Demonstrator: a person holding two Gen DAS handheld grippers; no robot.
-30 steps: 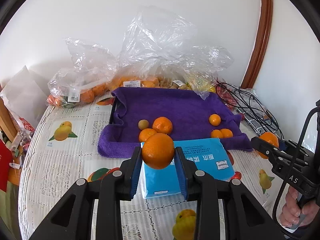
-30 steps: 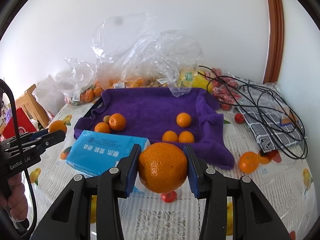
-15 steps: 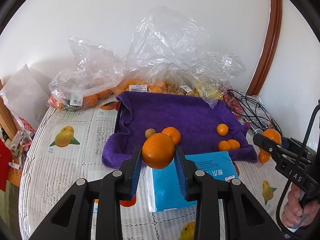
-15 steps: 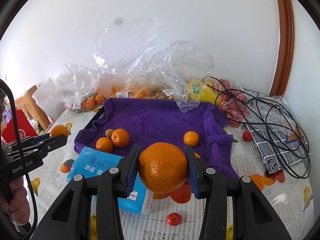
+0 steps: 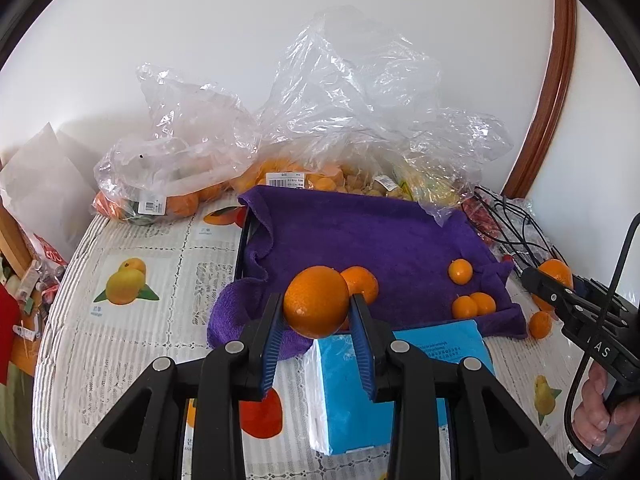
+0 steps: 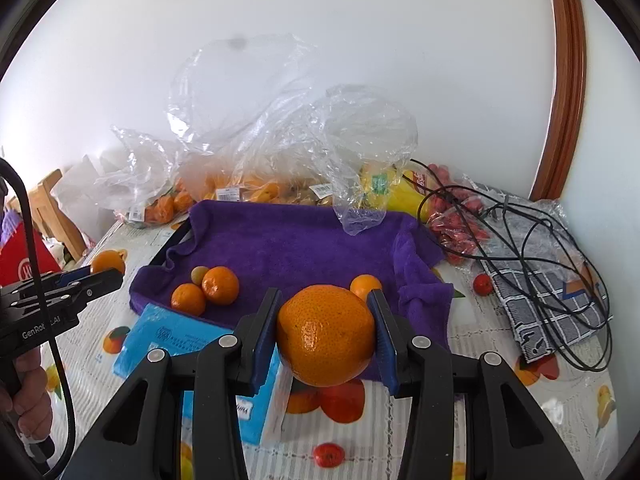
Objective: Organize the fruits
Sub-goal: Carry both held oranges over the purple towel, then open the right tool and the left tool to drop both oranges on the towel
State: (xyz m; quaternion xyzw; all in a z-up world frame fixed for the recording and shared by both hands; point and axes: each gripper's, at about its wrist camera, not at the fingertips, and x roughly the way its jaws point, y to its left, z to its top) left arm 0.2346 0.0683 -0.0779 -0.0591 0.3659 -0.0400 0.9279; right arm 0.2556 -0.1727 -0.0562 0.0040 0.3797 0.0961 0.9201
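Note:
My left gripper is shut on an orange, held above the near left corner of the purple towel that lines a black tray. My right gripper is shut on a larger orange above the towel's near edge. On the towel lie two oranges and a small greenish fruit at the left, and several small oranges at the right. Each gripper shows in the other's view, the right gripper at the right edge and the left gripper at the left edge.
A blue tissue pack lies just in front of the towel. Clear plastic bags of fruit crowd the back by the wall. Black cables and a checked cloth lie right of the tray. Small red fruits and an orange lie loose on the tablecloth.
Both grippers have moved forward towards the purple towel with their oranges still held. The tissue pack has slid lower in both views.

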